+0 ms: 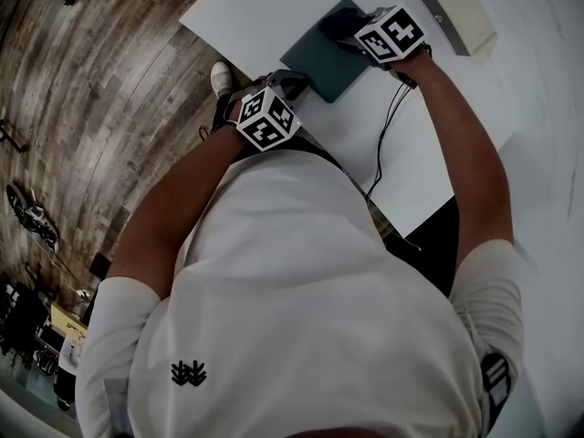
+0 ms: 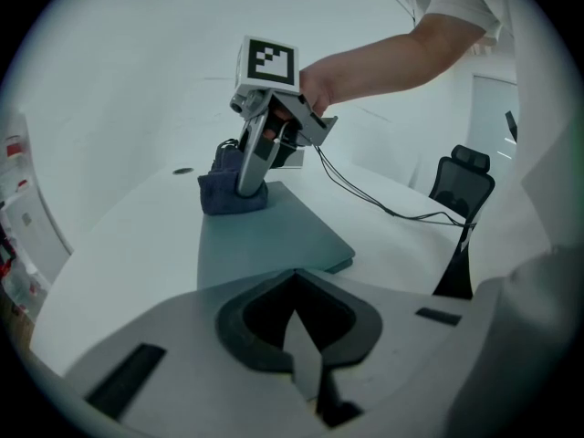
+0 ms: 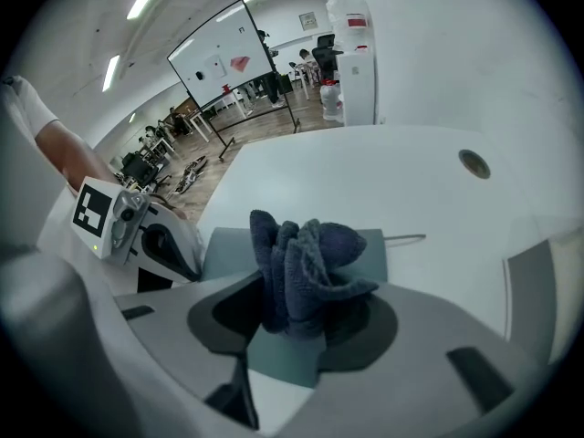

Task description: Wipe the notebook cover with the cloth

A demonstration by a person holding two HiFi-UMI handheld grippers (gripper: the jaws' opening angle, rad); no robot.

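Observation:
A dark teal notebook [image 1: 321, 60] lies closed on the white table [image 1: 274, 7]. My right gripper [image 1: 360, 27] is shut on a bunched dark blue cloth [image 3: 308, 265] and presses it onto the cover's far end [image 2: 265, 235]. In the left gripper view the cloth [image 2: 232, 195] sits under the right gripper's fingers [image 2: 253, 167]. My left gripper [image 1: 286, 84] is at the notebook's near corner, its jaws shut [image 2: 297, 336] with nothing visible between them. Its contact with the notebook is hidden.
A black cable [image 1: 387, 126] trails from the right gripper across the table. A shallow beige tray [image 1: 453, 7] sits at the far right. A cable hole [image 3: 474, 162] lies beyond the notebook. A black office chair [image 2: 464, 185] stands by the table's edge.

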